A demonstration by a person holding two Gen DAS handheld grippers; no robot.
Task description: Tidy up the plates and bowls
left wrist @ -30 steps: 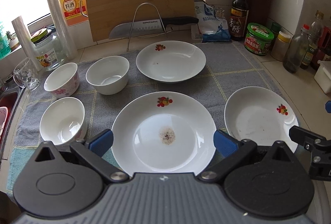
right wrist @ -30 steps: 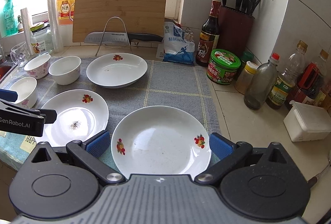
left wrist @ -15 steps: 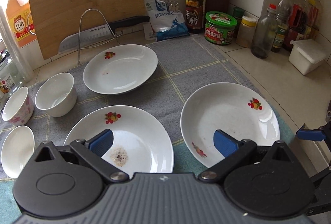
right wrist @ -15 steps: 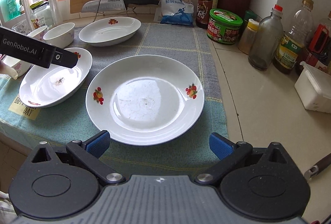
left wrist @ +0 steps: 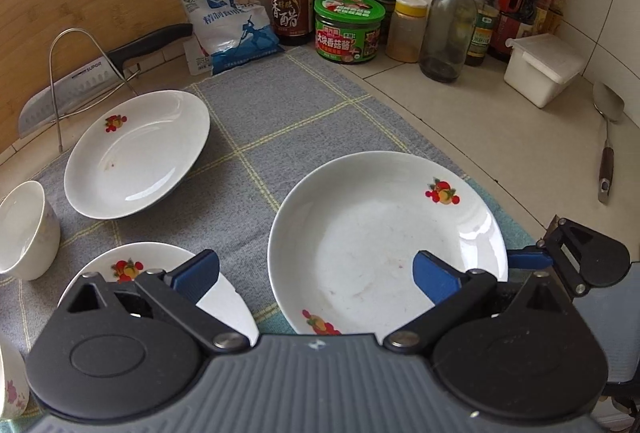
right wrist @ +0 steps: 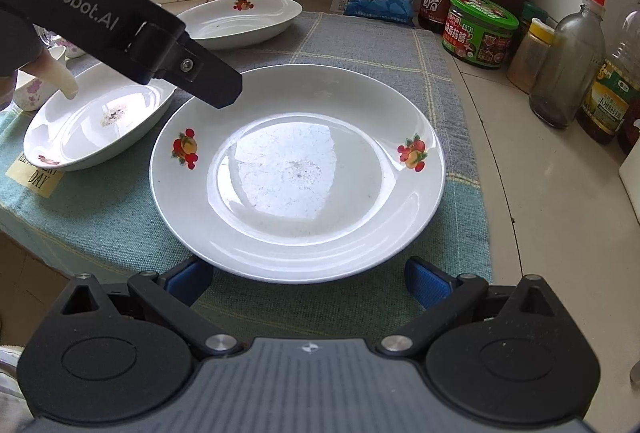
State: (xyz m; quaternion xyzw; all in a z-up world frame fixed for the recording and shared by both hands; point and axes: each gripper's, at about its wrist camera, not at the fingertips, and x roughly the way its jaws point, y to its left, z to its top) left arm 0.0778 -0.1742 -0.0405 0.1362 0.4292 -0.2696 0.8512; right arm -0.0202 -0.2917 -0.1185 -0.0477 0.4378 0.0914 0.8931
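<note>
Three white plates with fruit prints lie on a grey-green cloth. The near right plate (left wrist: 384, 237) (right wrist: 298, 169) lies right in front of both grippers. My left gripper (left wrist: 316, 277) is open above its left edge. My right gripper (right wrist: 308, 281) is open, its blue pads either side of the plate's near rim. The dirty plate (right wrist: 96, 121) (left wrist: 160, 269) lies to the left. The far plate (left wrist: 136, 153) (right wrist: 240, 19) lies at the back. A white bowl (left wrist: 26, 229) stands at the far left.
A wire rack (left wrist: 76, 73) with a knife (left wrist: 80, 77) and a cutting board stand behind. A salt bag (left wrist: 232, 29), sauce bottles, a green jar (left wrist: 348, 29), a white box (left wrist: 540, 69) and a ladle (left wrist: 606, 137) line the counter at right.
Both grippers have moved right and lower toward the near right plate. The right gripper now straddles its near rim. The left gripper has swung from the dirty plate to this one.
</note>
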